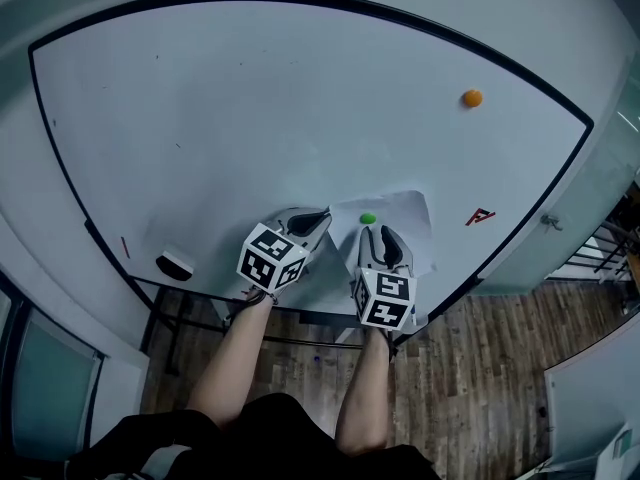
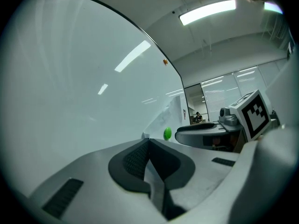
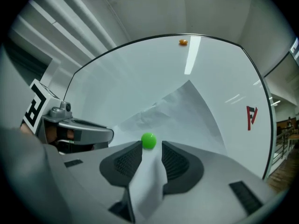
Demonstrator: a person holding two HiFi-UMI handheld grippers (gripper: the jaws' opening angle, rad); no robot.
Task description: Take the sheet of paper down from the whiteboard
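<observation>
Paper (image 1: 408, 216) hangs low on the whiteboard (image 1: 250, 118), pinned by a green magnet (image 1: 368, 218). Nearest to me, 2 bare forearms (image 1: 235, 368) reach out level, side by side. The left gripper (image 1: 322, 215) has its pads pressed together on the sheet's left edge. The right gripper (image 3: 152, 149) holds its pads apart, with the sheet's lower edge lying loose in the gap just below the magnet. Farther off on the board sit an eraser (image 1: 175, 264), a red letter-shaped magnet (image 1: 480, 216) and 1 orange magnet (image 1: 472, 97).
</observation>
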